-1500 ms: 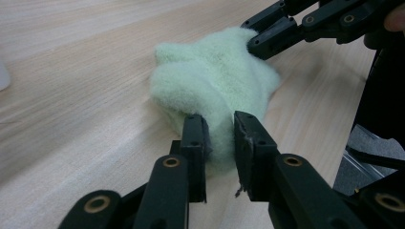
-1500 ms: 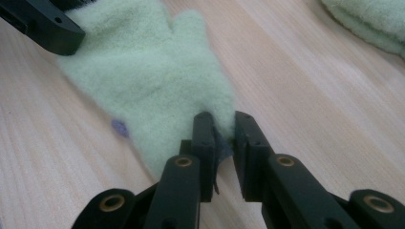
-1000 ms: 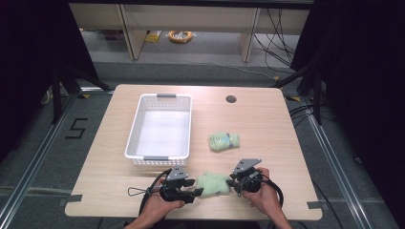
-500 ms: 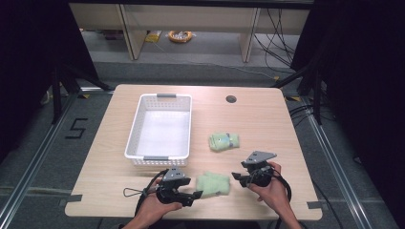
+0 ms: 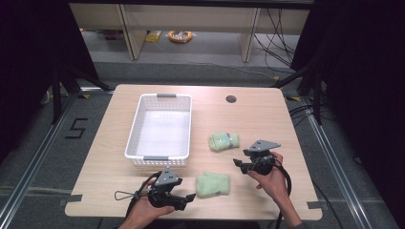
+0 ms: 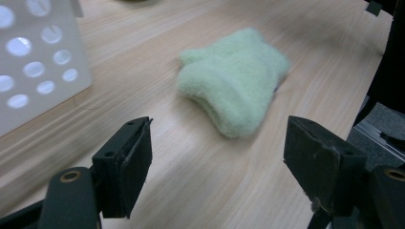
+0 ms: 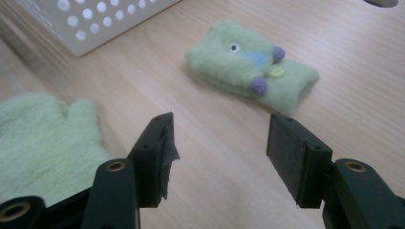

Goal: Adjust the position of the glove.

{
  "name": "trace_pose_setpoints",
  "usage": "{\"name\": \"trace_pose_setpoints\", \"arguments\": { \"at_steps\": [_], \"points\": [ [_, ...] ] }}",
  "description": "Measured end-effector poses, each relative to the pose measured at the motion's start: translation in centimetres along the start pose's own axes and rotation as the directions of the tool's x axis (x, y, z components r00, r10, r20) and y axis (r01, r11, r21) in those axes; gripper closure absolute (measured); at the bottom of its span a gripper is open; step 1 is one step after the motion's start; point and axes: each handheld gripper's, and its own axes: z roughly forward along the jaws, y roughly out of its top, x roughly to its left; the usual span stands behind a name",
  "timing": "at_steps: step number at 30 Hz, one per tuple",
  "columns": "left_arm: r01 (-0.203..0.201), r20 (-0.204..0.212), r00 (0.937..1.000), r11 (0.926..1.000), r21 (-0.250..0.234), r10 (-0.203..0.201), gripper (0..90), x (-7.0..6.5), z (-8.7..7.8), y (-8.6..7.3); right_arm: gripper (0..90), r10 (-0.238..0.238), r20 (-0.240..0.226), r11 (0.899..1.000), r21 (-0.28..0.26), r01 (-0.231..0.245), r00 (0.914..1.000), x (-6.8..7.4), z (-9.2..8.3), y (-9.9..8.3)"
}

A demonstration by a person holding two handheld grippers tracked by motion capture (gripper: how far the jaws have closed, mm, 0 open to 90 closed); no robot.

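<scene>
Left gripper [image 5: 190,197] rests low at the near edge of the table [image 5: 248,119], jaws standing well apart and clamped on nothing; they have just been opening, and nothing lies between them. In the left gripper view the plain green mitten [image 6: 234,78] lies flat on the wood ahead of the jaws and a little toward the right one, clear of both pads. From above, that mitten [image 5: 213,184] sits just beside the left gripper's tips, on their right, and is released.

White perforated basket [image 5: 143,143] stands beyond the left gripper, toward the far left of the tabletop. It holds no mitten.

Decorated mitten [image 5: 223,141], green with buttons and a blue patch, lies folded near the table's middle, right of the basket and apart from it. Its long axis runs roughly left to right across the table.

Right gripper [image 5: 237,162] is held above the table to the right of the plain mitten, jaws apart and empty. The right gripper view has the decorated mitten [image 7: 250,67] ahead of the jaws, slightly toward the right one, its length lying slantwise across the line of approach; the plain mitten [image 7: 45,143] is off at the lower left.

Judgement: the right hand is the nearer to the decorated mitten and points at it. The coming move likely turns on advancing forward and down so the jaws straddle its narrow width.
</scene>
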Motion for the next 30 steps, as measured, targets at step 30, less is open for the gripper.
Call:
{"name": "trace_pose_setpoints", "arguments": {
  "at_steps": [30],
  "points": [
    [0.022,-0.011,0.9997,0.9994,0.026,-0.022,16.8,0.9,-0.6,-0.4,43.8,-0.01,-0.002,1.0,-0.008,0.01,1.0,-3.0,4.5,3.8]
  ]
}}
